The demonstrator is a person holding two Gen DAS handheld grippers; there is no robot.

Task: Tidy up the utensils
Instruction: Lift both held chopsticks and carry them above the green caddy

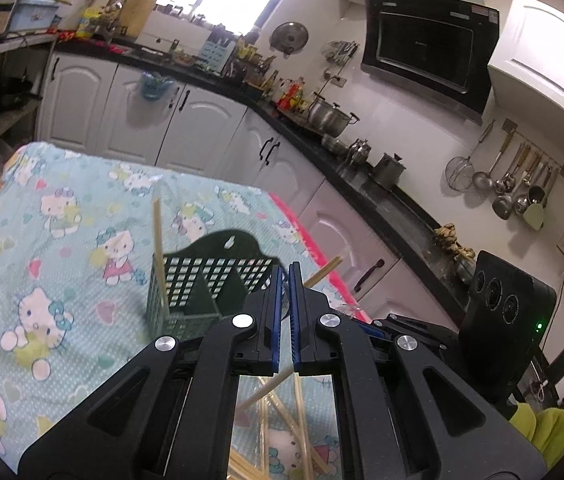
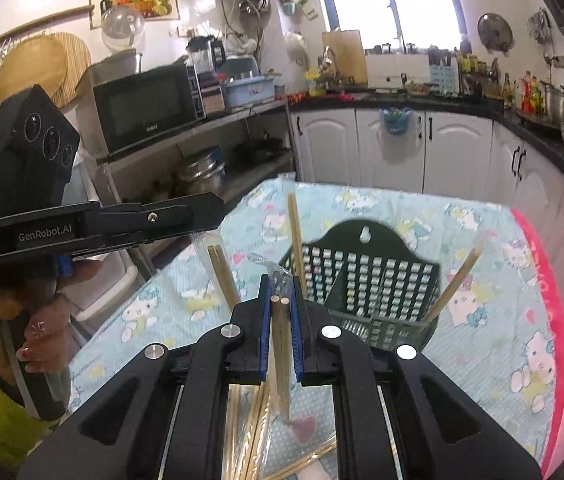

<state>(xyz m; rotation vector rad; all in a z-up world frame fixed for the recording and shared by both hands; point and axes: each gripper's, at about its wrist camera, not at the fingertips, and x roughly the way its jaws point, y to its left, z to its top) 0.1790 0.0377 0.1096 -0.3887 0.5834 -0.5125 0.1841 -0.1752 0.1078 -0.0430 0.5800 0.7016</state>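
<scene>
A dark green slotted utensil basket (image 1: 206, 280) (image 2: 365, 280) stands on the table. One wooden chopstick (image 1: 158, 248) (image 2: 297, 240) stands upright in its left part, another (image 2: 455, 284) (image 1: 323, 271) leans out at its right. My right gripper (image 2: 280, 312) is shut on a pair of wooden chopsticks (image 2: 281, 352) in clear wrap, held above the table. My left gripper (image 1: 285, 284) is shut with nothing visible between the pads; its body shows in the right wrist view (image 2: 94, 220). Loose chopsticks (image 1: 282, 432) (image 2: 254, 428) lie on the table below both grippers.
The table wears a light blue cartoon cat cloth (image 1: 62, 240) with a pink edge (image 2: 553, 320). White cabinets (image 1: 186, 128) and a black counter with pots (image 1: 331, 116) run behind. A shelf with a microwave (image 2: 146, 108) stands to the left.
</scene>
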